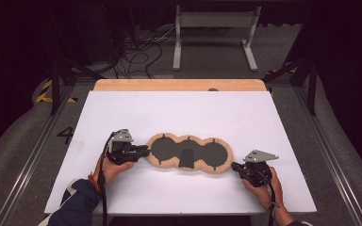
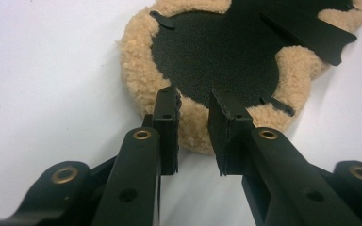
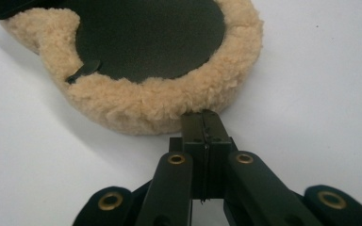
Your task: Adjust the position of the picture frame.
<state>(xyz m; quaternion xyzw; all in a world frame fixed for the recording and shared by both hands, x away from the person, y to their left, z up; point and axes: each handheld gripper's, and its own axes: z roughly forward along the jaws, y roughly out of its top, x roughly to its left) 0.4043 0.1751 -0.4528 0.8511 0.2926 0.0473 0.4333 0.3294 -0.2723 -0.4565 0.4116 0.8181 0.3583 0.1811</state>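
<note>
**Fleece pad at table centre, a gripper at each end**

Three-lobed tan fleece pad [image 1: 189, 153] with black inserts lies mid-table [image 1: 179, 113]. Left gripper [image 2: 193, 101] straddles its left rim, jaws parted, not clamping. Right gripper [image 3: 202, 123] is clenched shut, empty, at the right rim. Gripper views show small black tabs.

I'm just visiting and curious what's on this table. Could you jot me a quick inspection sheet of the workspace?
Surface: white sheet over a wooden table top.
Job's thing: tan fleecy three-lobed pad lying flat, dark inner panels up.
Clutter: nothing seen.
Grippers: left gripper jaws parted, straddling the pad's fleecy edge, no clear squeeze; right gripper jaws together, tips at the pad's other end, gripping nothing.
Cables: one trailing from each gripper; a tangle on the floor behind.
Surroundings: dark room, grey stand, hazard tape.
</note>
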